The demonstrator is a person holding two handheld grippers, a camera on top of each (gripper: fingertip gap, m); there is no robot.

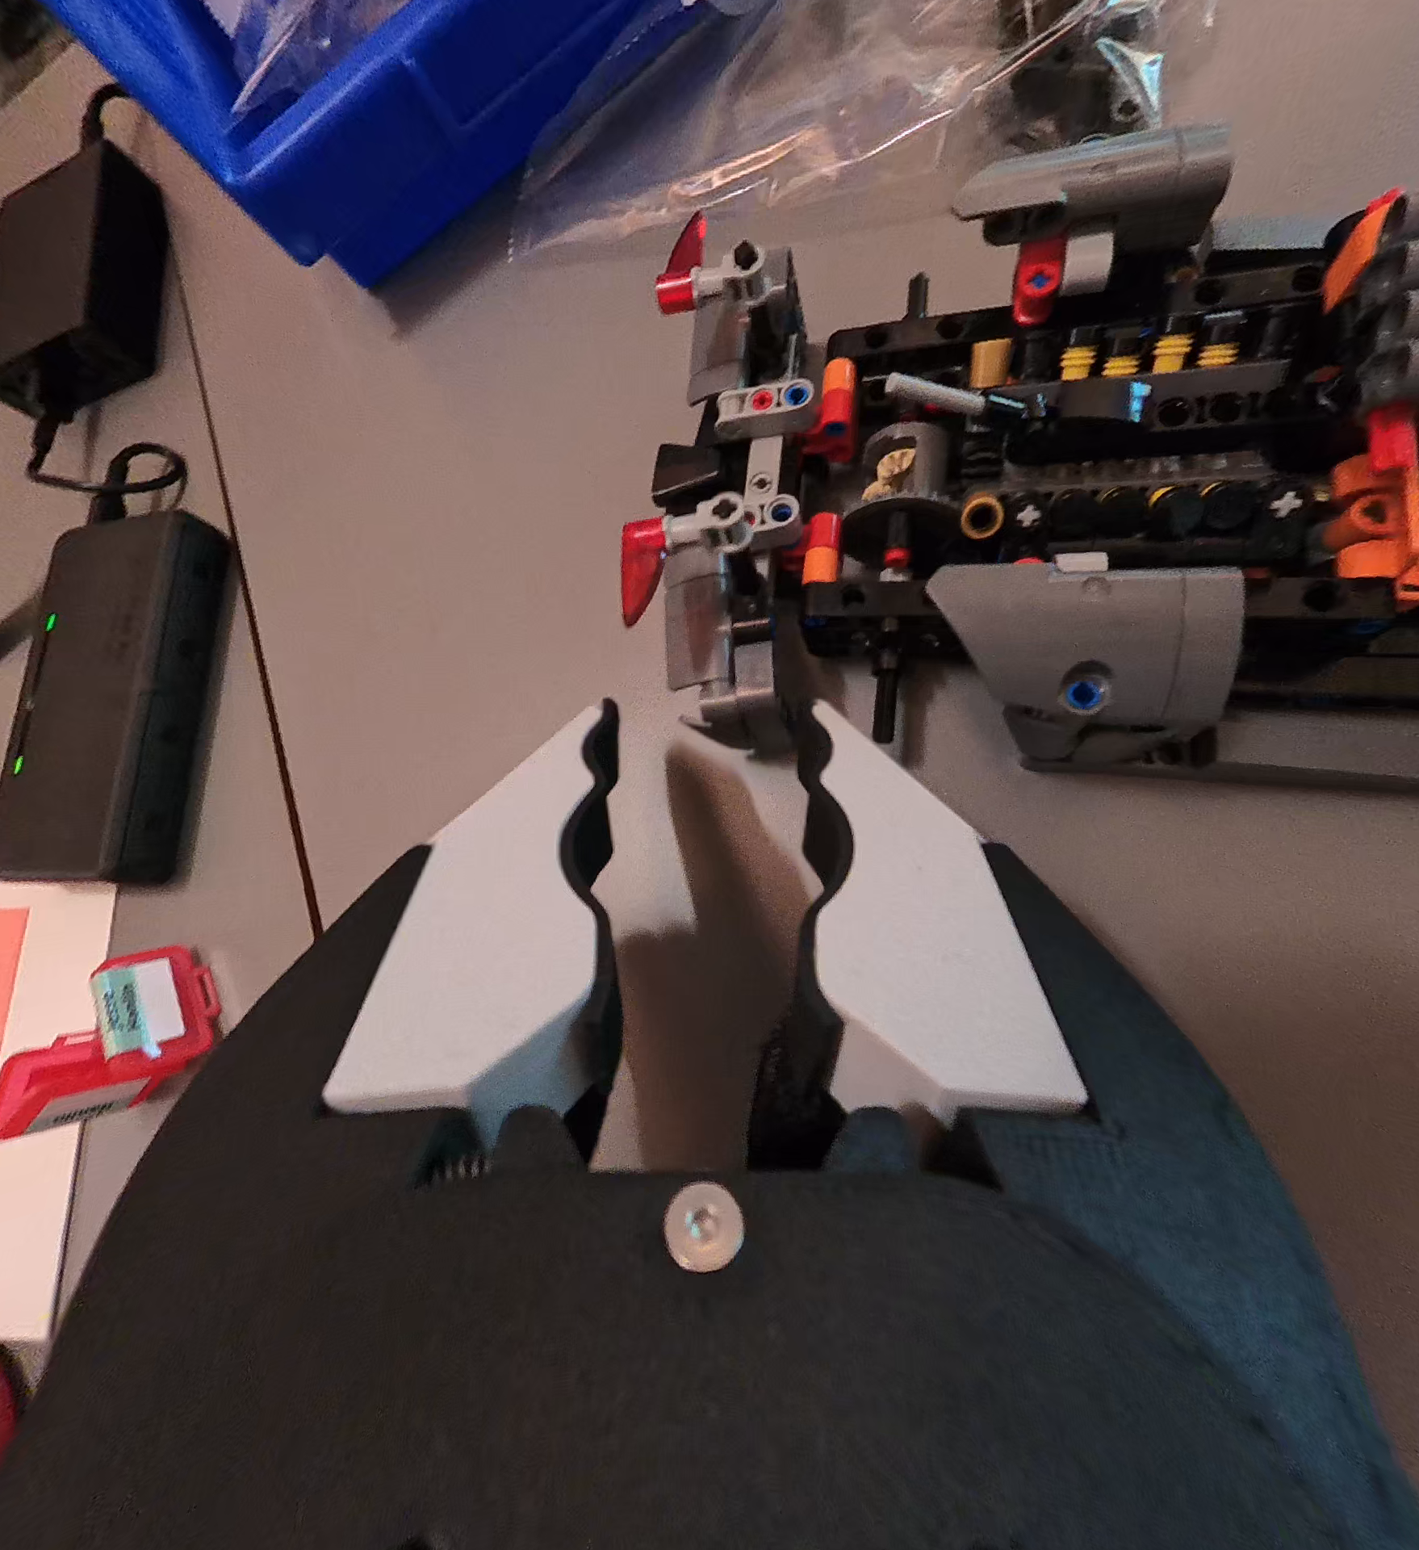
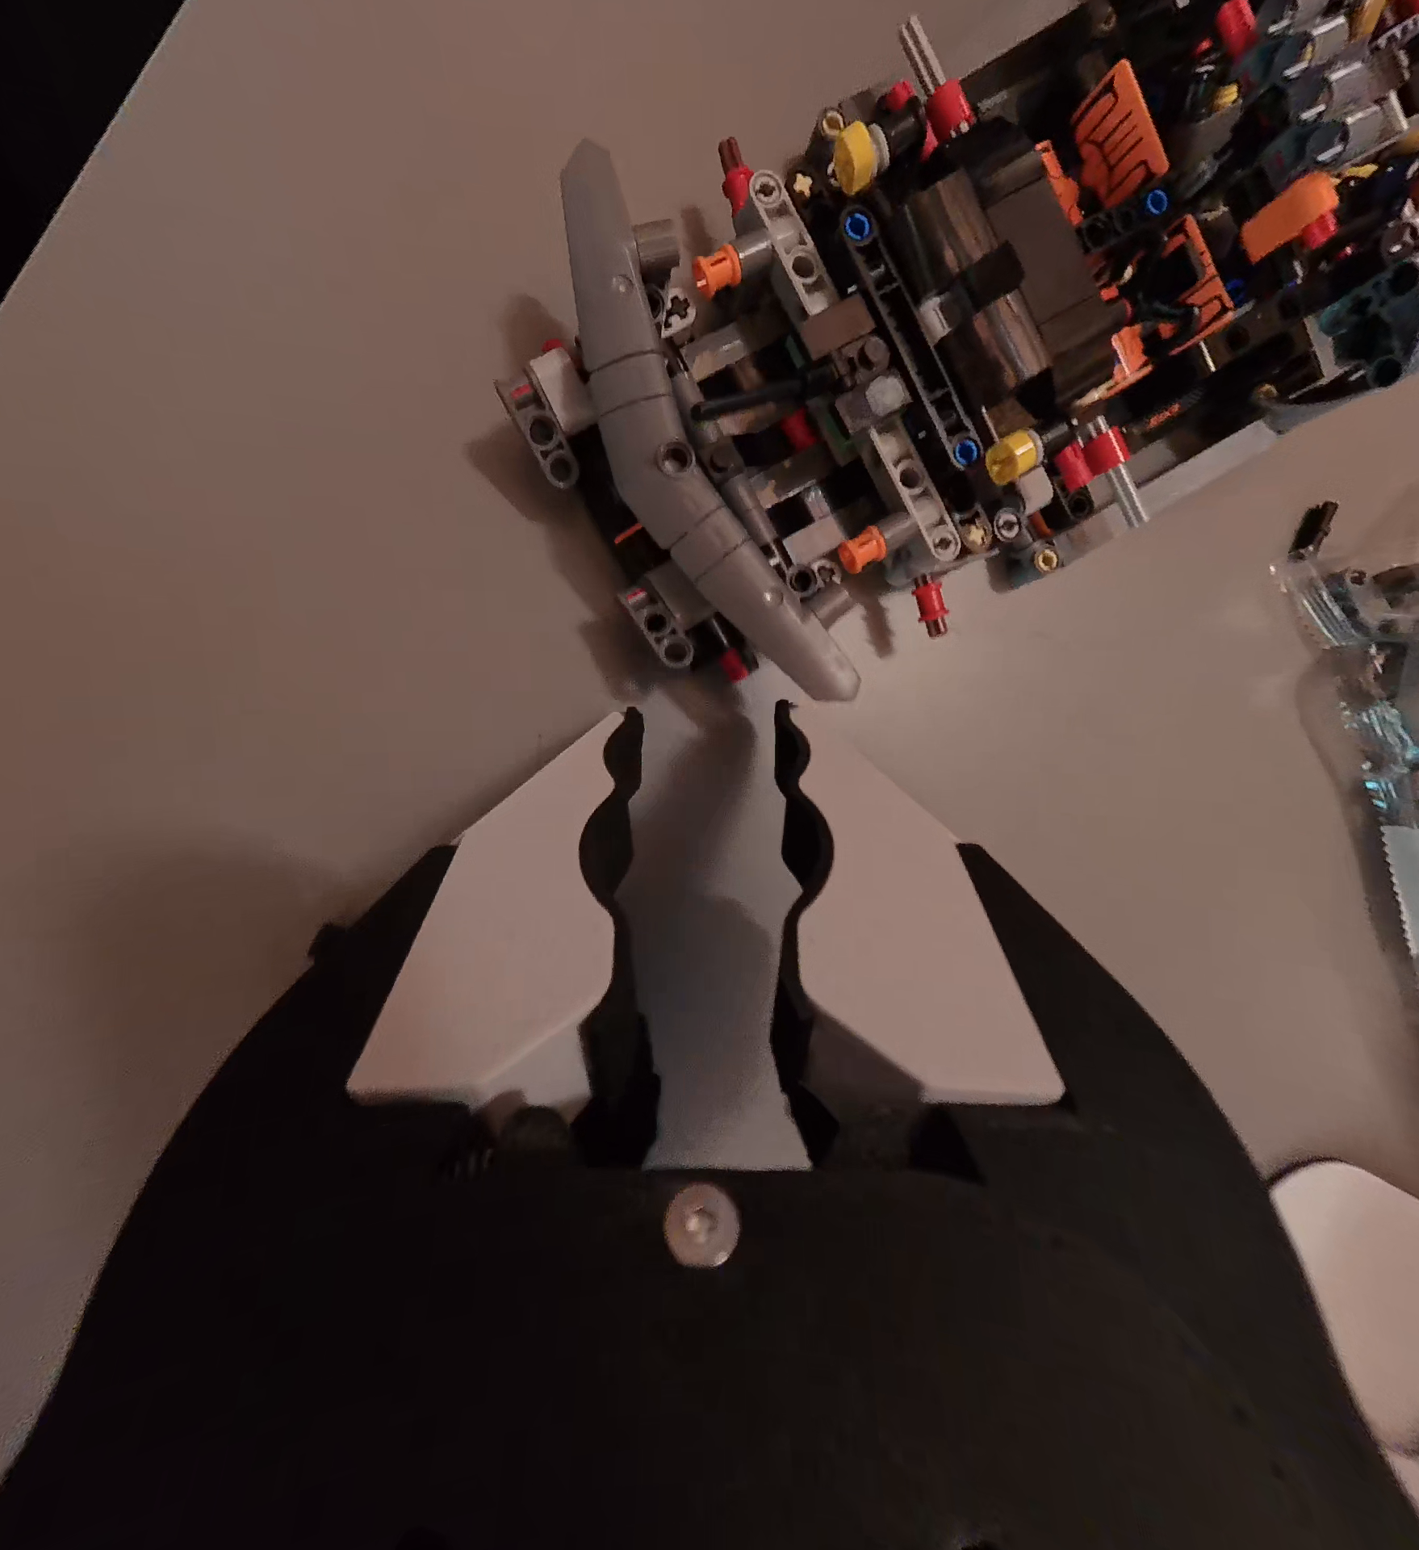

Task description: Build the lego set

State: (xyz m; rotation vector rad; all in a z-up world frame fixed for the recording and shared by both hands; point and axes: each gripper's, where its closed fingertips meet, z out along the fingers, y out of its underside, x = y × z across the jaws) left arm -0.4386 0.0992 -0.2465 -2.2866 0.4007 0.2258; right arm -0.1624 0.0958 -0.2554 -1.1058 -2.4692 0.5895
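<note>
The brick-built model (image 1: 1067,470) is lying at twelve o'clock just beyond both grippers, left gripper (image 1: 710,721) and right gripper (image 2: 706,713), each gaping part-open, gripping nothing.

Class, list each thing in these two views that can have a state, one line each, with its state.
Left gripper: open, nothing held, tips just short of the model's end.
Right gripper: open, nothing held, near the grey curved panel.
Brick model: partly built, lying on the table.
Black box: green lights on.
Blue bin: open-topped.
Parts bag: lying flat on the table; whether sealed cannot be told.
</note>
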